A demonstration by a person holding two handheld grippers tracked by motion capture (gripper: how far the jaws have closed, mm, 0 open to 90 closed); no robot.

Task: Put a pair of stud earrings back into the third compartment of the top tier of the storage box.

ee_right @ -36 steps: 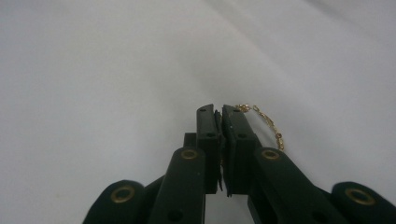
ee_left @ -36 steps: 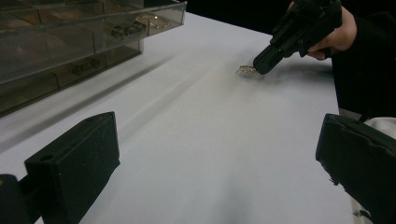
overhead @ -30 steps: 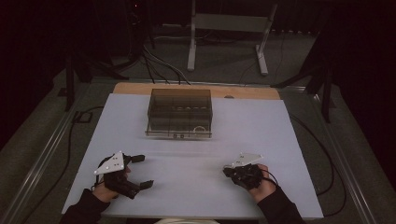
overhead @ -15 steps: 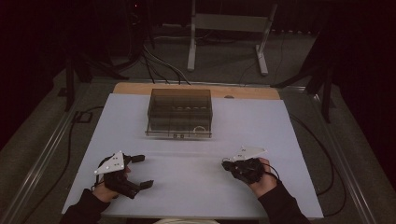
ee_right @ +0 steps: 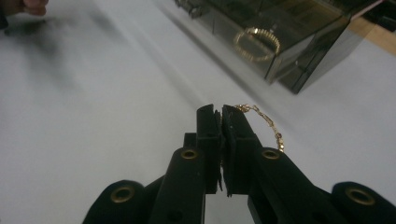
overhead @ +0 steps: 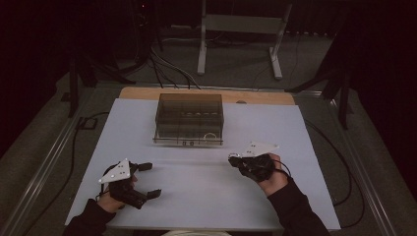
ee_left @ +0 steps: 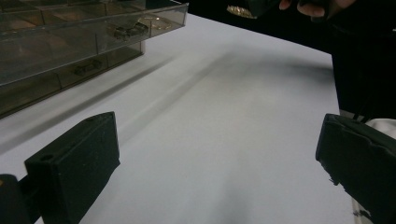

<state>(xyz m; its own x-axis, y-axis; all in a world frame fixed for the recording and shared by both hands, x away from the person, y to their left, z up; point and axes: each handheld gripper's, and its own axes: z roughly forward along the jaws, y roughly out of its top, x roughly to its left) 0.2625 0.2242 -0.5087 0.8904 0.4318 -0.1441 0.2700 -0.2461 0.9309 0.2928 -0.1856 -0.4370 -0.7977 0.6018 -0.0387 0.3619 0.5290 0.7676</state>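
Now right tongs [ee_right: 220, 116] pinch a gold chain [ee_right: 264, 123] above the table [ee_right: 93, 140].

My left gripper [overhead: 147, 179] sits low over the worktop [overhead: 206, 182], its fingers [ee_left: 74, 168] spread wide with nothing between them. My right gripper [overhead: 233, 158] is raised, fingers [ee_right: 211, 135] pinched tight together, wrist angled forward, my sleeved forearm trailing behind it.

Thin gold chain [ee_right: 266, 122] dangling from closed jaws above white table
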